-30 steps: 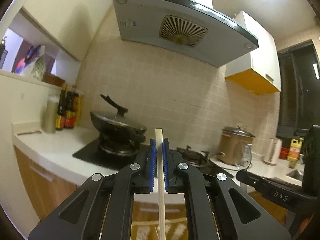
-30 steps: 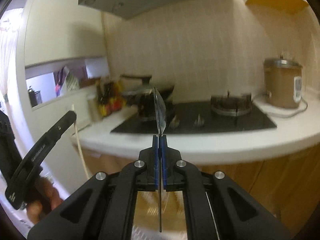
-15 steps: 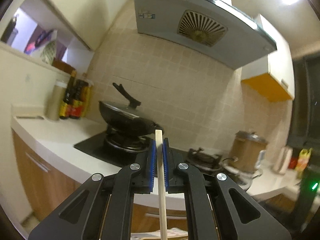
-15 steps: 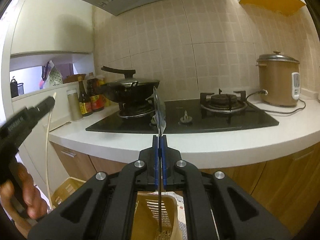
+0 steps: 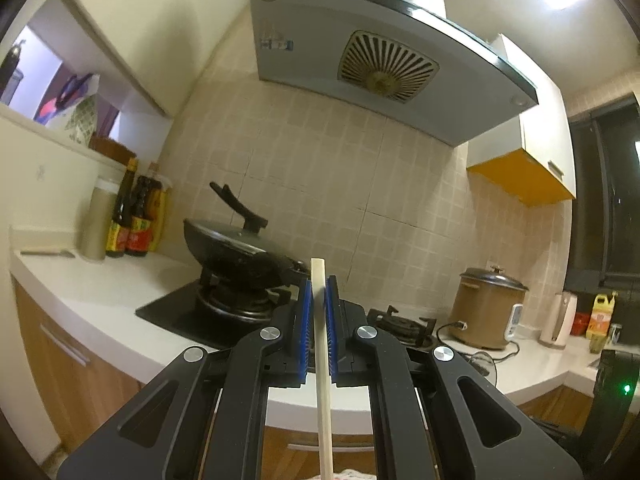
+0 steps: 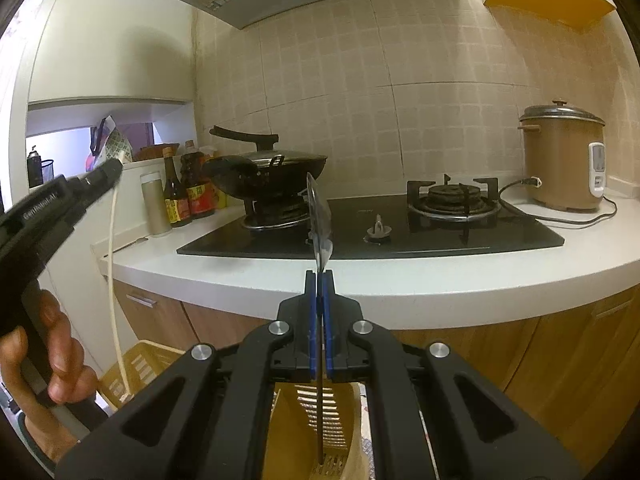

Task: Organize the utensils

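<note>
My left gripper (image 5: 318,284) is shut on a pale chopstick (image 5: 323,368) that stands upright between the blue pads and runs down out of the frame. In the right wrist view the same left gripper (image 6: 108,170) shows at the left with the chopstick (image 6: 115,292) hanging down toward a tan slotted utensil holder (image 6: 132,372). My right gripper (image 6: 319,276) is shut on a metal spoon (image 6: 319,216), bowl upward, handle reaching down into a tan slotted holder compartment (image 6: 316,404).
A white counter (image 6: 400,280) carries a black gas hob (image 6: 360,232), a lidded wok (image 6: 264,168), sauce bottles (image 6: 188,196) and a brown rice cooker (image 6: 560,160). A range hood (image 5: 380,60) hangs above. Wooden cabinet fronts lie under the counter.
Both grippers have tilted and shifted slightly. The utensil holder has come further into the right wrist view, with the spoon handle and chopstick lower over it.
</note>
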